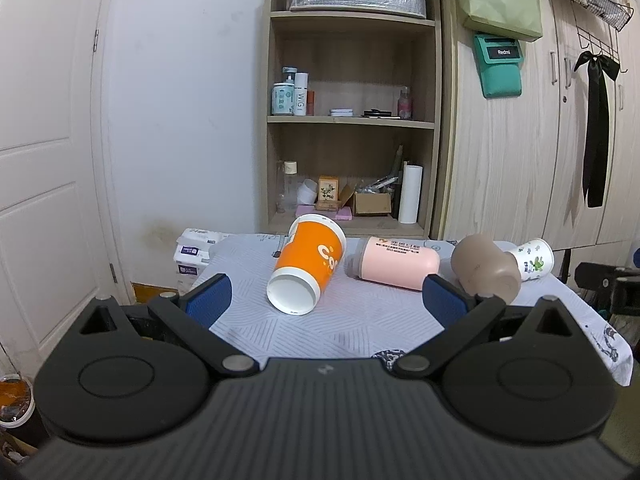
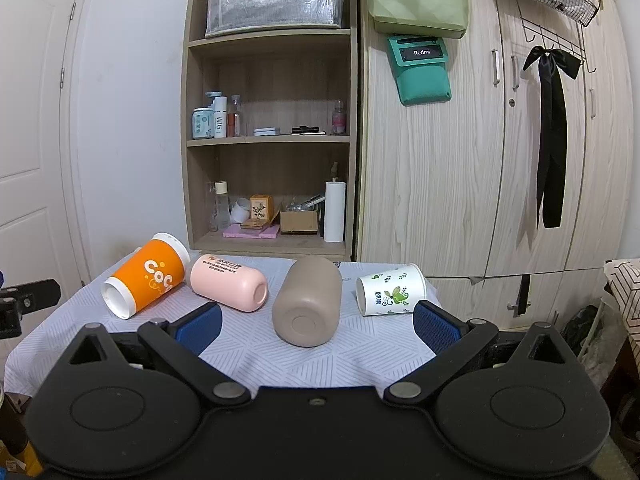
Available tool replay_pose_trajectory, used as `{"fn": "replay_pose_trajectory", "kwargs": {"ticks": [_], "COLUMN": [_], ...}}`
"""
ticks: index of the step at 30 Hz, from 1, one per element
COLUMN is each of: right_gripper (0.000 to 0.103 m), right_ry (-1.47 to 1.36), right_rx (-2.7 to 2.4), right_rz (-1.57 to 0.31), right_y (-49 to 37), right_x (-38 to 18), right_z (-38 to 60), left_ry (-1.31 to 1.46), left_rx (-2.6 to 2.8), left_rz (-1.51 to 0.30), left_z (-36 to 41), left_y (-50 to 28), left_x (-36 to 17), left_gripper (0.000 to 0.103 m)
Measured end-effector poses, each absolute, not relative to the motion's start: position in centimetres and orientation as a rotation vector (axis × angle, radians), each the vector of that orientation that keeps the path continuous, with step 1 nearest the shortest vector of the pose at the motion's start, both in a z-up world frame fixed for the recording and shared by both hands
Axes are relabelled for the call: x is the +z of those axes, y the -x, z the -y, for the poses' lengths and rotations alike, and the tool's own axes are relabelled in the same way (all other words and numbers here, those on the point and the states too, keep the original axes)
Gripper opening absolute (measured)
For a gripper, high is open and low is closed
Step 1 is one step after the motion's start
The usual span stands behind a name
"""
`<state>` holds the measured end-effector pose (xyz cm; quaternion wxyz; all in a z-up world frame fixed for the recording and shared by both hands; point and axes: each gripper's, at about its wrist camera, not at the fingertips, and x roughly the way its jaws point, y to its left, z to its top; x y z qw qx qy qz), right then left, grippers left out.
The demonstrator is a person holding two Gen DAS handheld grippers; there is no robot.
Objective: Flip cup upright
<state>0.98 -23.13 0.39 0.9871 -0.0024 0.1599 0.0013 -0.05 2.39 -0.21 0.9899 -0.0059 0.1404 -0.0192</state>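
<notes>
Several cups lie on their sides on a table with a pale patterned cloth (image 1: 340, 328) (image 2: 256, 356). From left to right: an orange paper cup (image 1: 308, 266) (image 2: 146, 280), a pink cup (image 1: 394, 262) (image 2: 230, 282), a taupe cup (image 1: 486, 266) (image 2: 308, 304) and a white floral paper cup (image 1: 534, 258) (image 2: 390, 290). My left gripper (image 1: 328, 300) is open and empty, just short of the orange cup. My right gripper (image 2: 318, 324) is open and empty, with the taupe cup's base in line between its fingers.
A wooden shelf unit (image 1: 352, 120) (image 2: 272, 140) with bottles and boxes stands behind the table. A wardrobe (image 2: 480, 160) is at the right, a white door (image 1: 44, 160) at the left. Tissue packs (image 1: 196, 256) sit by the table's far left corner.
</notes>
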Motion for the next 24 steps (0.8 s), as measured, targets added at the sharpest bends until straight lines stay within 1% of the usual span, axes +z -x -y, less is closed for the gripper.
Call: {"fn": "replay_pose_trajectory", "kwargs": {"ticks": [24], "right_gripper": [0.103], "right_ry": [0.011], "right_rx": [0.002], "right_rz": [-0.328], "right_y": [-0.94], "right_x": [0.20], "right_z": [22.99], "left_ry": [0.018], "left_rx": [-0.032], "left_rz": [-0.271], "left_z": [-2.31], "left_y": [0.27], "left_x": [-0.48], "left_gripper": [0.103]}}
